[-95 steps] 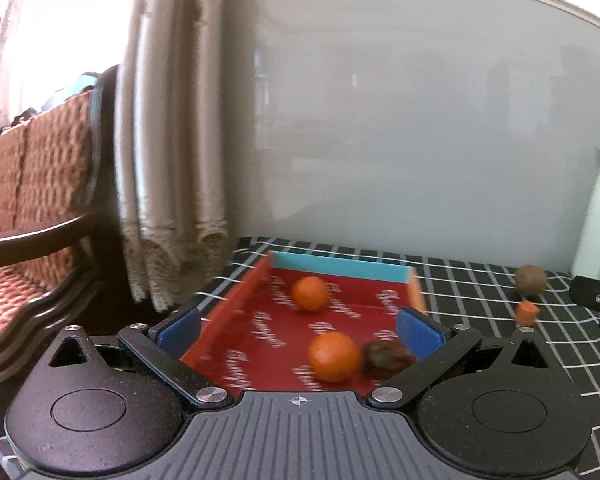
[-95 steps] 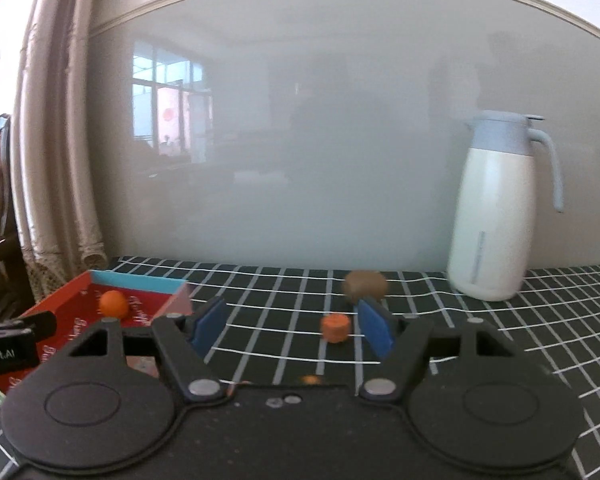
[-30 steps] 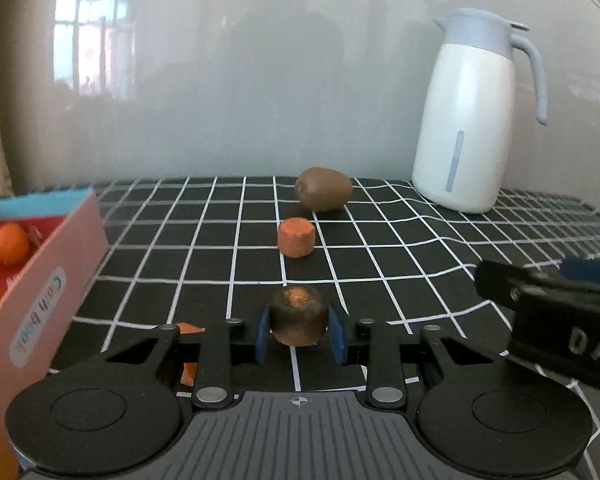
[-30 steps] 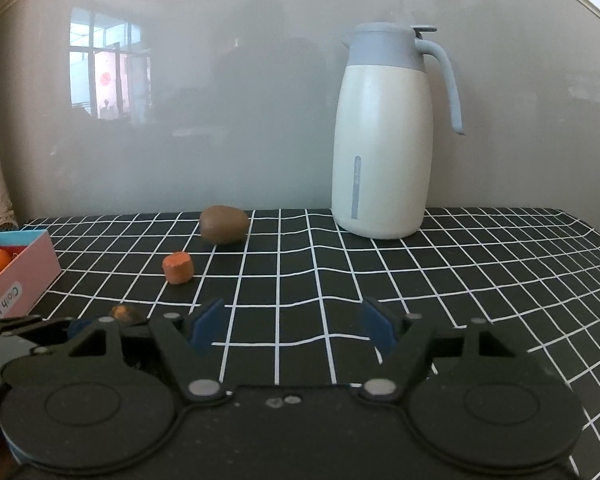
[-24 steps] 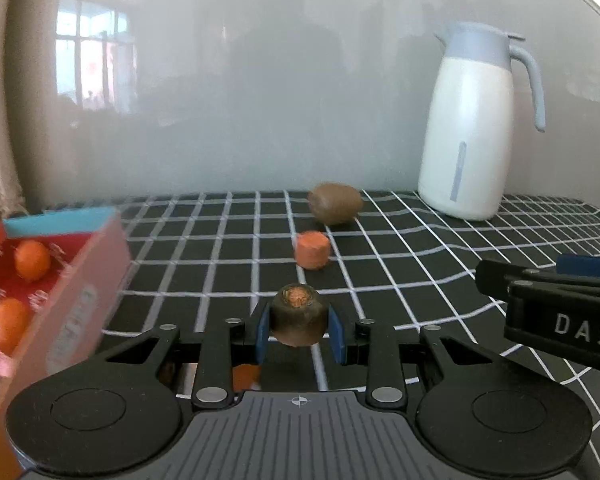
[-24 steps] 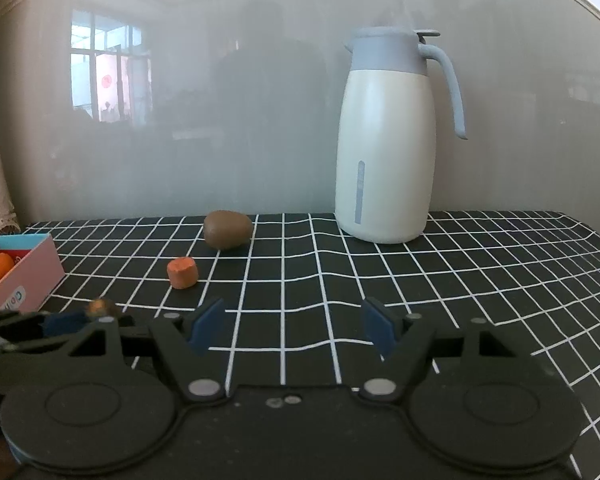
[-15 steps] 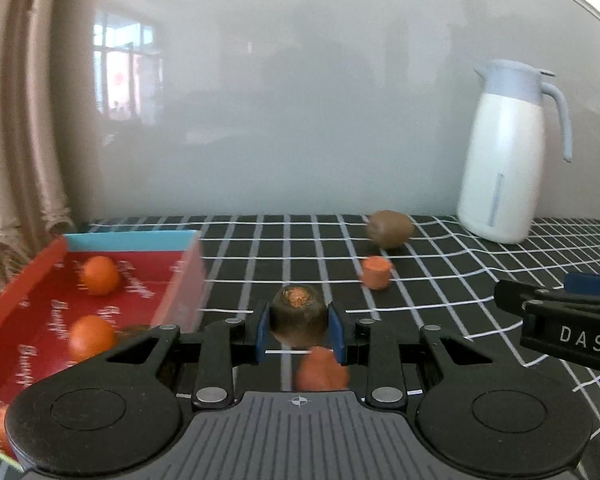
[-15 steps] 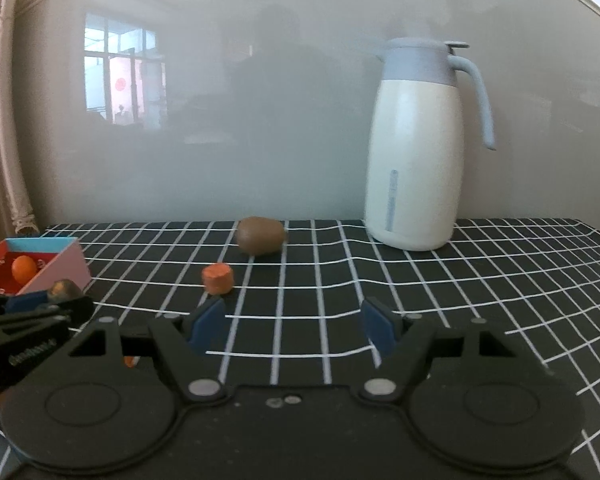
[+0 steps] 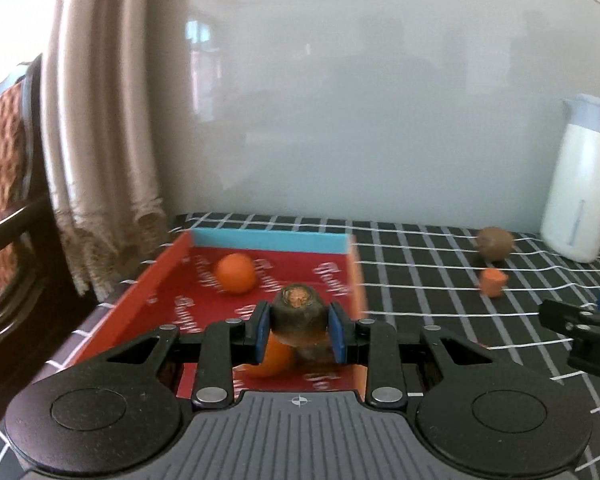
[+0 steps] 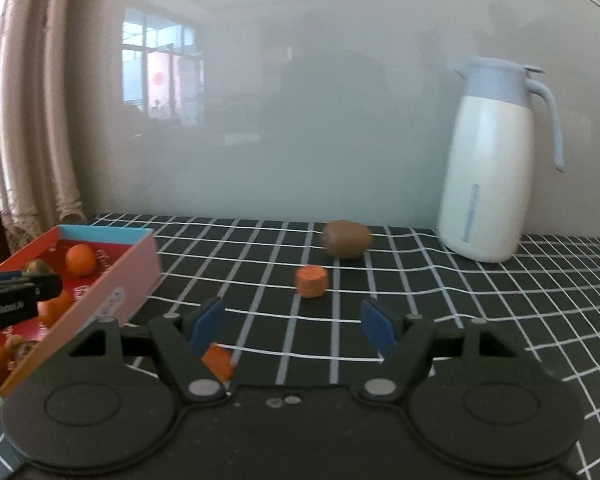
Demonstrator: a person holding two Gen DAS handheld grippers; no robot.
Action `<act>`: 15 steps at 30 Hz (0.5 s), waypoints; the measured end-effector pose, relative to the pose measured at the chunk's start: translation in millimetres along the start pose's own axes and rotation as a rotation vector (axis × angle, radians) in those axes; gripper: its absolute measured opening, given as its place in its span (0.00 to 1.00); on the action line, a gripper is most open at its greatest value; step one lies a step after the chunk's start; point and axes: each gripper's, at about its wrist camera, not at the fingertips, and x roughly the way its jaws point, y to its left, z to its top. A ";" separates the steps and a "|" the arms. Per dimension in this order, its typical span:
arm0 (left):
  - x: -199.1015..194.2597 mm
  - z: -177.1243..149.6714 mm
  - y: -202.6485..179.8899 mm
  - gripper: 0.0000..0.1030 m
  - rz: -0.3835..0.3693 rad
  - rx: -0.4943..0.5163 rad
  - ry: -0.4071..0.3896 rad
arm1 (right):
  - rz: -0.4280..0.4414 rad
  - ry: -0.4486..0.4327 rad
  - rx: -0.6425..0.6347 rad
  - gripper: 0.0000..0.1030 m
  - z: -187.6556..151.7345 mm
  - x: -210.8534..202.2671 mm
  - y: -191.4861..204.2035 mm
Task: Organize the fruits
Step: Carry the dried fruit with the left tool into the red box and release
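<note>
Your left gripper (image 9: 300, 330) clamped on dark brown fruit (image 9: 299, 309), frame centre, above red box (image 9: 140, 300), likely for drop. Right gripper (image 10: 292, 330) fingers apart, empty; kiwi (image 10: 348, 239) waits mid-frame.

Lower left of the right wrist view, the box (image 10: 112, 292) sits on the table (image 10: 500, 300) with oranges (image 10: 80, 259) inside. Centre frame, a kiwi (image 10: 348, 239) lies behind a small cut chunk (image 10: 310, 281); the jug (image 10: 488, 184) stands to their right, against the wall (image 10: 300, 120). Another chunk (image 10: 218, 360) lies at lower centre-left.
</note>
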 end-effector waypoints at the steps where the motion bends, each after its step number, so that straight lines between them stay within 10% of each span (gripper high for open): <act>1: 2.5 -0.6 6.8 0.30 0.011 -0.007 0.009 | 0.006 -0.002 -0.010 0.72 0.0 0.1 5.5; 15: 13.2 -11.0 67.6 0.30 0.105 -0.059 0.085 | 0.079 0.008 -0.118 0.76 -5.0 6.0 58.9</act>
